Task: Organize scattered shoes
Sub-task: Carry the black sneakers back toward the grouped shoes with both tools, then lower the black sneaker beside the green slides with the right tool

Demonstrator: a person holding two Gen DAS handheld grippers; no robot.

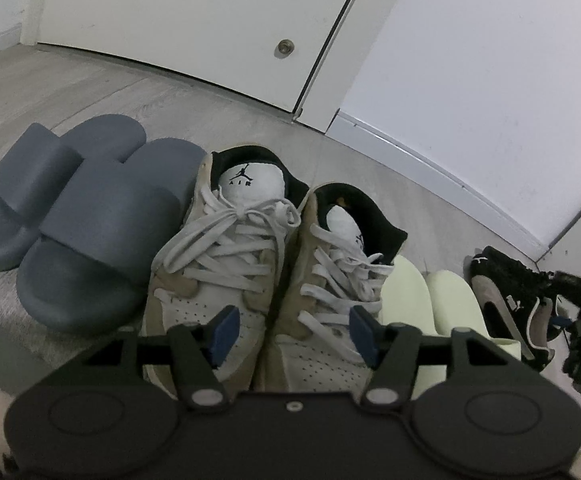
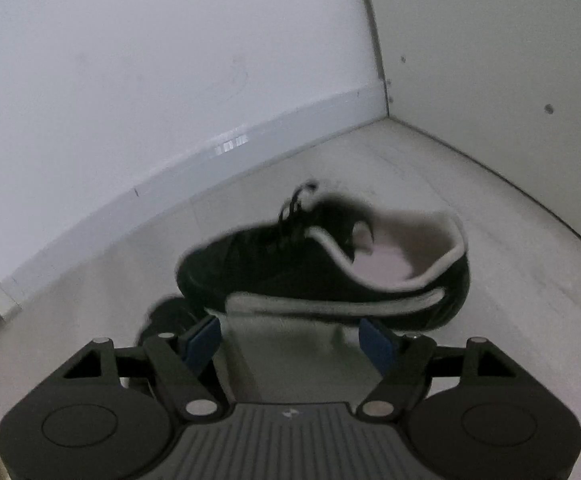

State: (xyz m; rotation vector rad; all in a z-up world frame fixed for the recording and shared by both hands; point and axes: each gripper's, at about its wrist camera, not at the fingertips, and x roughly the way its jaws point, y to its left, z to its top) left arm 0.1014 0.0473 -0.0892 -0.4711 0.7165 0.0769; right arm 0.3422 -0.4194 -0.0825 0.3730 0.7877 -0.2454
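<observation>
Two risks apply at this stage. First, the black sneaker (image 2: 322, 272) appears blurred and lies on its side just ahead of the right tongs (image 2: 290, 344), with its sole edge near the pads; whether it touches either pad cannot be determined. The right tongs stand wide, holding nothing, so a closing move made off-centre would likely catch only the sole rim, and the shoe could pivot or slip out. Second, a dark shape low and to the left of the right tongs may be the second black shoe; a sweeping approach could knock it out of position. The left tongs (image 1: 292, 336) also stand wide and empty, poised directly over the toes of the tan sneakers (image 1: 258, 264), which sit paired and touching. A downward drift would push this pair out of line. To the left of the left tongs lie the grey slides (image 1: 78, 224); to the right lie the pale yellow slides (image 1: 430, 304), then another black shoe (image 1: 510, 300) on the floor (image 1: 70, 88).
</observation>
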